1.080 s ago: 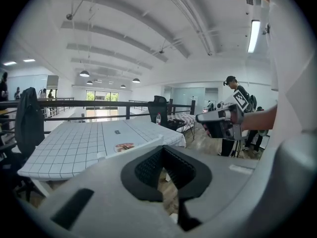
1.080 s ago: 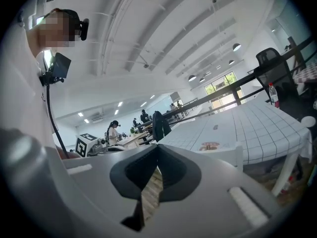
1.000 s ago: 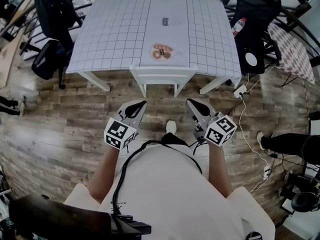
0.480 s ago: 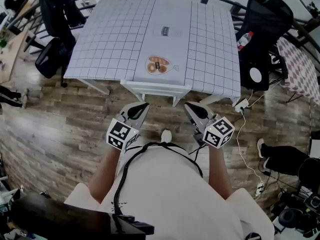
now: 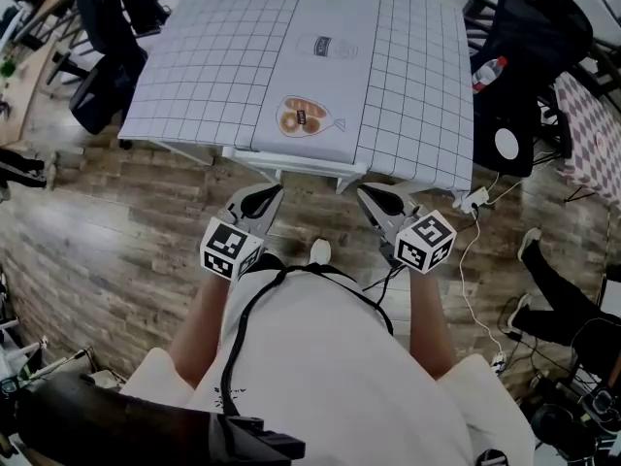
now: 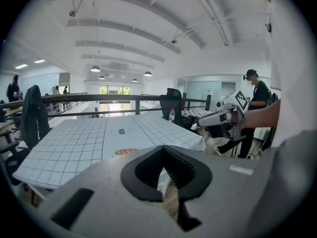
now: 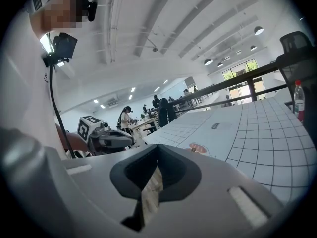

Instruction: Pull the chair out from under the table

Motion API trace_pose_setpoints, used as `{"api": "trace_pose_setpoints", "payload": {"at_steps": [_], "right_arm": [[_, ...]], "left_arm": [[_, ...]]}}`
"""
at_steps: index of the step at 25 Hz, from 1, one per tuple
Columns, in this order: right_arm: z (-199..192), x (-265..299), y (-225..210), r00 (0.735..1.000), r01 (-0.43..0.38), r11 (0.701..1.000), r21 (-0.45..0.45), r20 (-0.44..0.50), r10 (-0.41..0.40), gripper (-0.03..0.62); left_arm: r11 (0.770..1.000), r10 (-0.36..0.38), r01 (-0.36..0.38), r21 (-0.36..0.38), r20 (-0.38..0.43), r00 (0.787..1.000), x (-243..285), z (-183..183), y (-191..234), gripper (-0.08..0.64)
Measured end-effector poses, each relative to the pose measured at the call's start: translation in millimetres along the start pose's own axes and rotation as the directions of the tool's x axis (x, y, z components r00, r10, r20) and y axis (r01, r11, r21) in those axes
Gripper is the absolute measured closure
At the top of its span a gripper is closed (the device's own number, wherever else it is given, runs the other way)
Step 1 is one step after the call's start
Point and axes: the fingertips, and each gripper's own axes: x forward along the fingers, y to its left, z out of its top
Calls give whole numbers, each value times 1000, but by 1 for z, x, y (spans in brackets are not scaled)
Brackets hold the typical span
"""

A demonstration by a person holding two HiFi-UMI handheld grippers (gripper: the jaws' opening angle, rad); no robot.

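The chair [image 5: 291,160] sits tucked under the near edge of the table [image 5: 194,76], just above centre in the head view. Only its white top rail and the stubs of two back posts show. The rail's long axis runs left to right across the frame, tilted slightly down toward the right.

The left gripper [image 5: 264,198] and right gripper [image 5: 374,198] sit just below the rail, near it but not touching, one toward each end. Neither is clearly nearer. The rail lies ahead of both sets of tips — up-frame from you.

Both pairs of jaws are closed together with nothing between them. Expect to open them before the rail can be taken.

The seat and legs are hidden beneath the tablecloth. In both gripper views, the gripper's own body blocks the chair — judge alignment from the head view.
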Motion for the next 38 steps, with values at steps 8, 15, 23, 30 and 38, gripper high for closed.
{"api": "trace_pose_setpoints", "payload": {"at_steps": [8, 15, 23, 30, 38], "right_arm": [[-2, 19, -10, 1000, 10, 1000, -6, -25, -10, 586], [-13, 40, -25, 979, 134, 979, -154, -135, -155, 588], [-30, 57, -48, 906, 195, 907, -374, -286, -313, 558], [-69, 73, -64, 758, 57, 802, -595, -496, -423, 361], [-98, 92, -88, 642, -111, 751, -651, -624, -446, 322]], "left_arm": [[1000, 3, -1, 31, -41, 999, 5, -9, 22, 554], [984, -21, 44, 175, -130, 991, 1, -22, 56, 552], [919, -51, 141, 368, -245, 968, 8, -54, 105, 487], [766, -29, 289, 574, -418, 908, 24, -85, 136, 318], [647, -30, 461, 608, -584, 811, 44, -122, 152, 235]]}}
